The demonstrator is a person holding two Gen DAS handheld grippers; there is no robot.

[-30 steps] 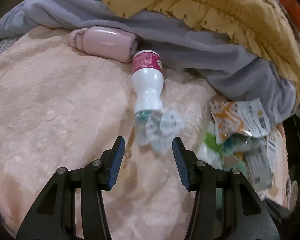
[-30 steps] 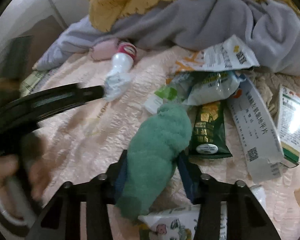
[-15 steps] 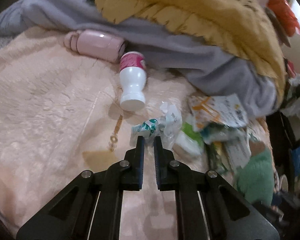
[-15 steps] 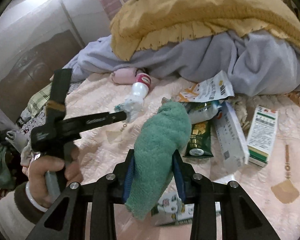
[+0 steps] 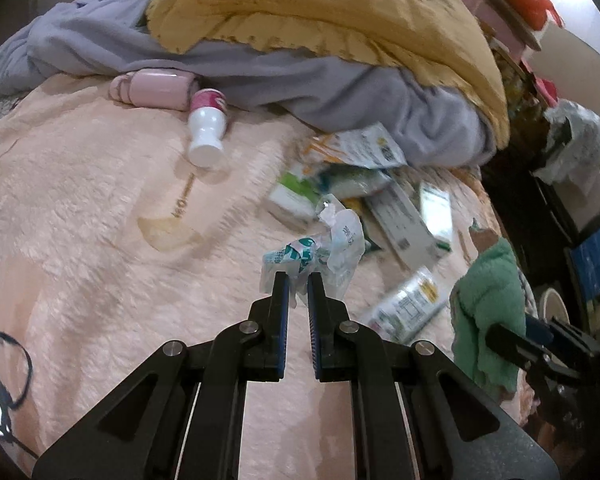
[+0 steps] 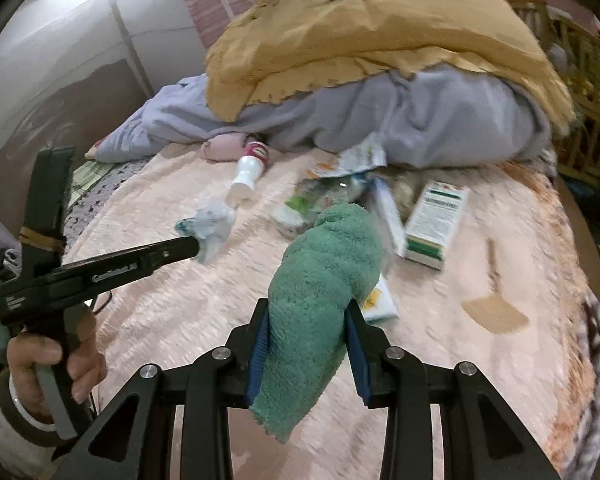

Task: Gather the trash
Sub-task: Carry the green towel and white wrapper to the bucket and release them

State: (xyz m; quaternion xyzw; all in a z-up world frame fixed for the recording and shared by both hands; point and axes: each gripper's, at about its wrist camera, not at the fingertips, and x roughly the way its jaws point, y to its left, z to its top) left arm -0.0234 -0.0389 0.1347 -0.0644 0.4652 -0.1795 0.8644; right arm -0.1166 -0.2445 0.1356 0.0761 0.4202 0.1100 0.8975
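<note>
Crinkly wrapper (image 5: 320, 248) pinched tight in left gripper (image 5: 298, 280), lifted off bed; right gripper (image 6: 306, 320) squeezes green towel (image 6: 320, 280). Next: find bin, maybe 3 o'clock.

A pale pink fleece bedspread (image 5: 80, 208) covers the bed, with a tan patch printed on it. At its far side a mustard-yellow blanket (image 5: 320, 4) lies heaped on a grey blanket (image 5: 340, 88). A pink rolled bundle (image 5: 152, 88) lies against the grey blanket's edge. Beyond the bed stands a pale wall (image 6: 60, 40), with dark, cluttered furniture (image 5: 560, 216) alongside.
</note>
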